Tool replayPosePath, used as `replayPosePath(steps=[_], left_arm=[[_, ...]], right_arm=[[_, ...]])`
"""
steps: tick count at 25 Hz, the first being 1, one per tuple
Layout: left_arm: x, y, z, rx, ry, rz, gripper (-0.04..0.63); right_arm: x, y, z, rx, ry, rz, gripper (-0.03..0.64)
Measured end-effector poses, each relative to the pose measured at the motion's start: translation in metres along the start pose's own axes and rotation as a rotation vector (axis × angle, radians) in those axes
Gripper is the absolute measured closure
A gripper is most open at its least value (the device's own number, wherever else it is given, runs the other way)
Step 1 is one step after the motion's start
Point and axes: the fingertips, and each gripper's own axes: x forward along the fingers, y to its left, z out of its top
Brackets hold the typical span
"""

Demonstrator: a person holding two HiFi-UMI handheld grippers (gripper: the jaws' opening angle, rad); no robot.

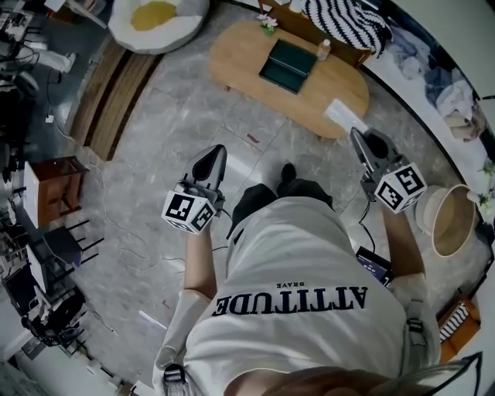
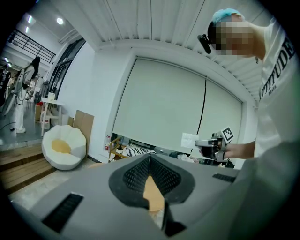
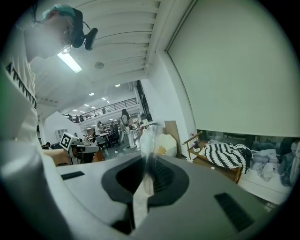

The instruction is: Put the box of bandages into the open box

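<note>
A dark green open box [image 1: 288, 66] lies on the oval wooden table [image 1: 240, 54] ahead of me. My right gripper [image 1: 355, 132] is held up at the table's near right end, shut on a flat whitish packet [image 1: 341, 116] with a clear wrap. In the right gripper view the packet [image 3: 147, 140] sticks up between the jaws of that gripper [image 3: 149, 158]. The left gripper view shows the same packet [image 2: 190, 139] at the right gripper's tip. My left gripper [image 1: 219, 149] hovers over the floor short of the table, its jaws shut with nothing in them [image 2: 150, 157].
On the table stand a small bottle [image 1: 323, 49] and a little flower [image 1: 267, 22]. A striped cushion [image 1: 344, 23] lies behind it, and a white beanbag [image 1: 155, 19] at the far left. A round basket [image 1: 448, 220] stands at my right, a wooden cabinet [image 1: 50, 189] at my left.
</note>
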Motion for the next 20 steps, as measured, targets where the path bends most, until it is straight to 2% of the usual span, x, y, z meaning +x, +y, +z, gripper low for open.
replayPosePath(steps=[10, 20], left_arm=[[0.028, 0.025, 0.005, -0.006, 0.011, -0.029, 0.574], [0.073, 0.09, 0.028, 0.016, 0.025, -0.115, 0.574]], right_arm=[[0.018, -0.011, -0.001, 0.0, 0.033, -0.033, 0.589], [0.069, -0.021, 0.017, -0.001, 0.025, -0.12, 0.589]])
